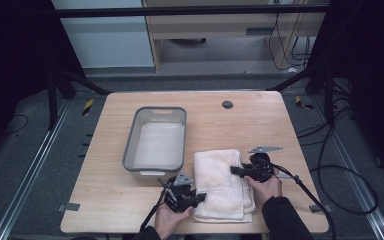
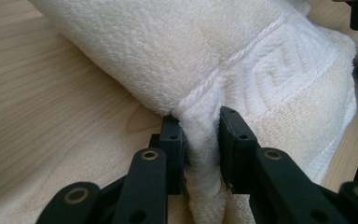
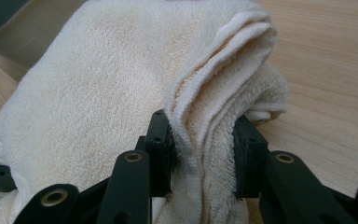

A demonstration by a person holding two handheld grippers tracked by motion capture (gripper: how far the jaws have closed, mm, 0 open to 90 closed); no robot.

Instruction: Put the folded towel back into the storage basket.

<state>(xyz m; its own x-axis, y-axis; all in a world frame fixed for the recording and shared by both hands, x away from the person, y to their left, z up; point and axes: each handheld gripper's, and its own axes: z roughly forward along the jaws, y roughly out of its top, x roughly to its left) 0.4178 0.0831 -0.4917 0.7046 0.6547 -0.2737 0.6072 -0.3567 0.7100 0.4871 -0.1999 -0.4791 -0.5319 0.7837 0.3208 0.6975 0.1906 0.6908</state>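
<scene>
A folded white towel [image 1: 220, 182] lies on the wooden table [image 1: 100, 200] near its front edge. My left gripper [image 1: 200, 197] comes in from the towel's near left side. In the left gripper view its jaws are shut on a pinched fold of the towel [image 2: 191, 46], at a corner with a woven border, and the gripper [image 2: 200, 126] has the cloth squeezed between the pads. My right gripper [image 1: 235, 170] meets the towel's far right edge. In the right gripper view it [image 3: 203, 135] is shut on several stacked layers of the towel [image 3: 98, 79].
A grey plastic bin [image 1: 130, 145] stands on the table just beyond and left of the towel, close to my left gripper. A small round cap [image 1: 227, 104] sits in the tabletop at the back. Cables trail off the table's right side.
</scene>
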